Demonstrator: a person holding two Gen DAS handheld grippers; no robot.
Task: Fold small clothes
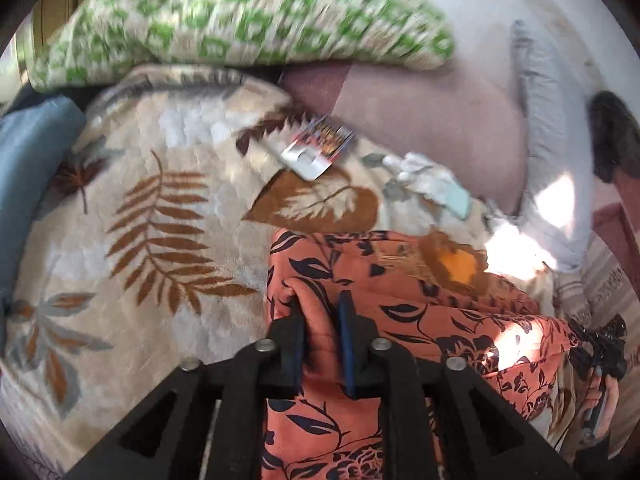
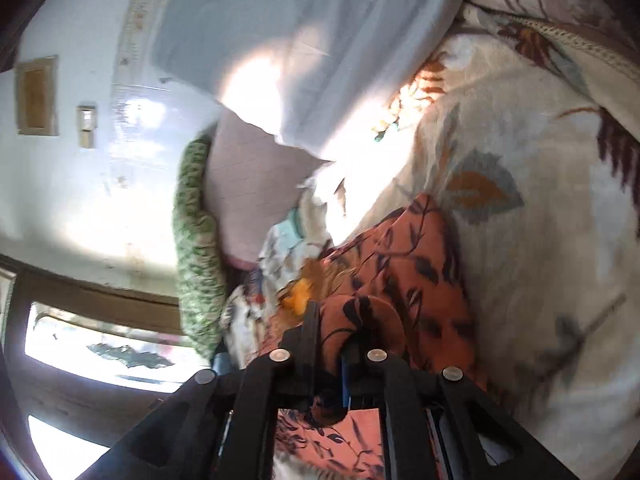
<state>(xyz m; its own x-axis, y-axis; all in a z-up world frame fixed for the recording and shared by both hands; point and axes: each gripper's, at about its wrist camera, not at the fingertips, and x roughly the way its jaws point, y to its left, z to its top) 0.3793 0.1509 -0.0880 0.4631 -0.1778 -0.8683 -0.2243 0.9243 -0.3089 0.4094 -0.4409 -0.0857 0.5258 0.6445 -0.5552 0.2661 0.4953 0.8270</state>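
An orange garment with dark leaf print (image 1: 420, 304) lies over a cream leaf-patterned blanket (image 1: 132, 208) on a bed. My left gripper (image 1: 320, 312) is shut on a fold of the garment at its left edge. My right gripper (image 2: 336, 320) is shut on another bunched part of the same garment (image 2: 412, 256), with the view tilted sideways. The right gripper (image 1: 596, 344) also shows in the left wrist view at the far right, holding the garment's other end with a hand below it.
A green-and-white patterned pillow (image 1: 248, 20) and a pink pillow (image 1: 420, 112) lie at the bed's head. A small printed packet (image 1: 316, 148) and a pale crumpled cloth (image 1: 432, 184) rest on the blanket. A light blue sheet (image 2: 304, 40) and a window (image 2: 100, 352) show in the right wrist view.
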